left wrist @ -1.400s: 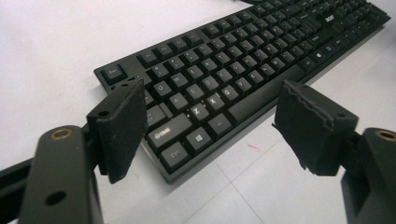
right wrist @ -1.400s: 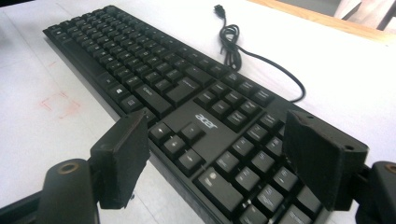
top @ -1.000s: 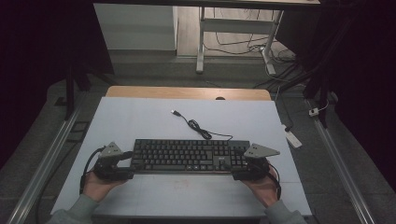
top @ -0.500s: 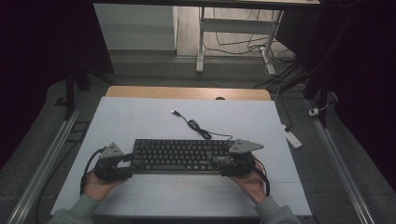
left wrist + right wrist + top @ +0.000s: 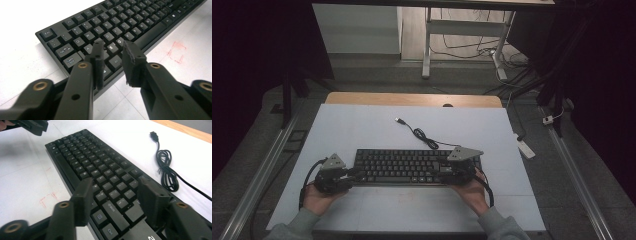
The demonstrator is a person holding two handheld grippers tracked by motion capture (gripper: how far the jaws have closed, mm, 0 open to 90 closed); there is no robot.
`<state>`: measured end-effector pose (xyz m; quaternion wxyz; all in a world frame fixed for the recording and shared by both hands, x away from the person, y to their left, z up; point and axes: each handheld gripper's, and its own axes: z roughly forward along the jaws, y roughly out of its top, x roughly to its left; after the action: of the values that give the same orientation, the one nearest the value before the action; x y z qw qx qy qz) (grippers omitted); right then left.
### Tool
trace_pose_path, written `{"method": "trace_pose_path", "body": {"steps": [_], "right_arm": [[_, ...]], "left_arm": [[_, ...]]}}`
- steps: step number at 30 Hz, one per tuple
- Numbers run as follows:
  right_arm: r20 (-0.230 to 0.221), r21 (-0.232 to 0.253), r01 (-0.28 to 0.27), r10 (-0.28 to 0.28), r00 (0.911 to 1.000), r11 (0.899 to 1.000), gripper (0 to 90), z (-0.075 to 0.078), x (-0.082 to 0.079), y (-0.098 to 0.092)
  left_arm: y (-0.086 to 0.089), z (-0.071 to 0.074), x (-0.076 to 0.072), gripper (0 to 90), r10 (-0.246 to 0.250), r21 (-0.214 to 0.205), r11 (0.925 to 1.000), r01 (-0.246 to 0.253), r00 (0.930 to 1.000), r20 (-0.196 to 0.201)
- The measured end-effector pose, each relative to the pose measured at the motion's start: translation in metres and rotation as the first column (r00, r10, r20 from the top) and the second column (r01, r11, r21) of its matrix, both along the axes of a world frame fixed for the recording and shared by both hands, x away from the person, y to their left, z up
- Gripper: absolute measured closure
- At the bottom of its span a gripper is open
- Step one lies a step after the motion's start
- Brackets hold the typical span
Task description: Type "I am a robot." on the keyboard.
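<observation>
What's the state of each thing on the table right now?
Keyboard: flat on the white table, keys up.
Cable: unplugged, loosely coiled behind the keyboard.
Left gripper: jaws have just been closing, over the keyboard's left end, gap showing.
Right gripper: jaws have just been closing, astride the keyboard's right end, not clearly clamped.

Coiled cable seemingly crowds table behind keyboard.
</observation>
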<state>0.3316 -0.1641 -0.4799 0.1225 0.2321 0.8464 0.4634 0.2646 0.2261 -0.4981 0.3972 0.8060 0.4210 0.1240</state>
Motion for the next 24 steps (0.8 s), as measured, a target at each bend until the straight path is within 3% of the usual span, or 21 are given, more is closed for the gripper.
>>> {"method": "trace_pose_path", "body": {"steps": [11,24], "right_arm": [[0.004,-0.043,-0.021,0.022,0.9998,0.999,89.2,-0.003,0.003,0.015],[-0.001,-0.076,-0.044,0.044,0.999,0.996,90.0,-0.006,0.01,0.039]], "left_arm": [[-0.001,-0.005,0.004,87.1,0.005,0.023,0.9997,-0.005,0.9999,-0.011],[-0.001,-0.016,0.013,88.4,0.047,0.074,0.9962,-0.045,0.9987,-0.021]]}}
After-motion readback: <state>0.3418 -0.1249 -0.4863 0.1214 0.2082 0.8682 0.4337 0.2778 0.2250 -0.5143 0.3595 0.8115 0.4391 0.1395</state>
